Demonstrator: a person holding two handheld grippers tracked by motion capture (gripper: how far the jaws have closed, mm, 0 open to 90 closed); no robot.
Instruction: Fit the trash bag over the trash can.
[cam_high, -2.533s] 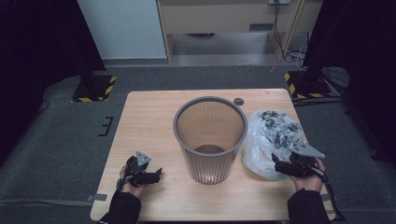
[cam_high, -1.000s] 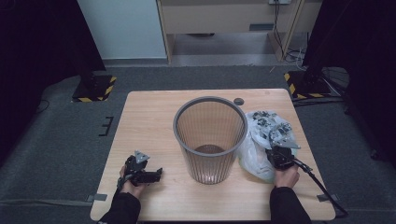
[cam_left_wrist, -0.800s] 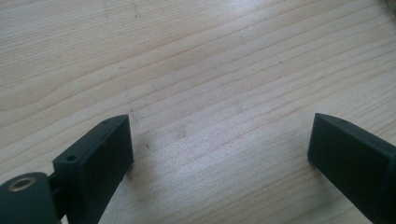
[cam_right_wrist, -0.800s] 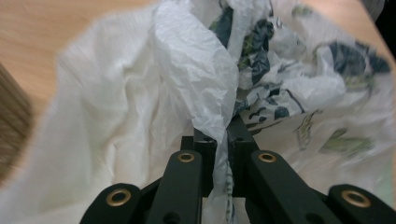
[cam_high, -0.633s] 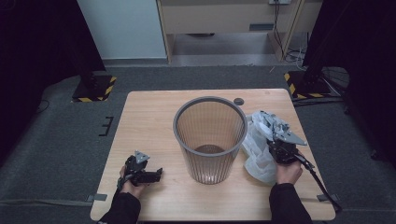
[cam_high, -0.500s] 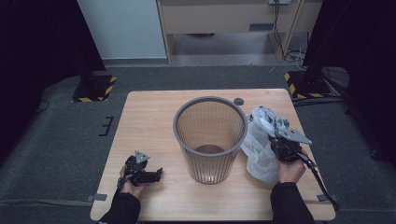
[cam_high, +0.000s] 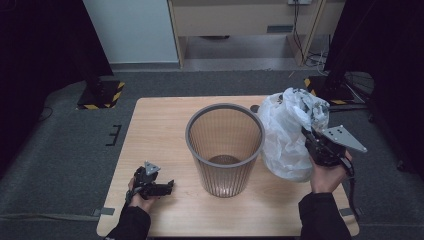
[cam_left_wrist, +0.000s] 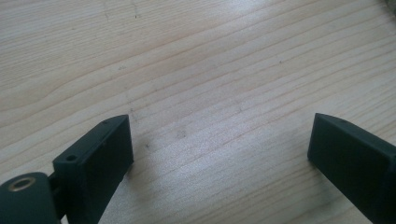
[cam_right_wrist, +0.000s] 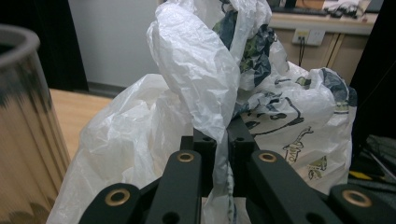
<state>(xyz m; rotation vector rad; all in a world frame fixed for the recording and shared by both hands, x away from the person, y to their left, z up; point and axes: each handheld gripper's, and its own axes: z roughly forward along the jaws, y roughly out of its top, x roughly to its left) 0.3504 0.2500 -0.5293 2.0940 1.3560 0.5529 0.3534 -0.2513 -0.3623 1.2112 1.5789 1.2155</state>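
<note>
1. Currently: right gripper (cam_high: 312, 142) pinches a fold of the white bag (cam_high: 287, 135), jaws clamped tight on the plastic; in the right gripper view the film is squeezed between the black fingers (cam_right_wrist: 210, 154).
2. Bag: lifted, hanging just right of the bin (cam_high: 225, 147), its side close against the rim; whether its bottom clears the table (cam_high: 160, 125) cannot be told.
3. Left gripper (cam_high: 157, 187): resting on the table near its front-left corner, jaws wide, nothing between them (cam_left_wrist: 219, 140).
4. Step, as judged: lifting the bag to line the bin.
5. Next move, as judged: carry the bag over the rim; the left gripper comes across to take the opposite edge and spread the mouth.
</note>
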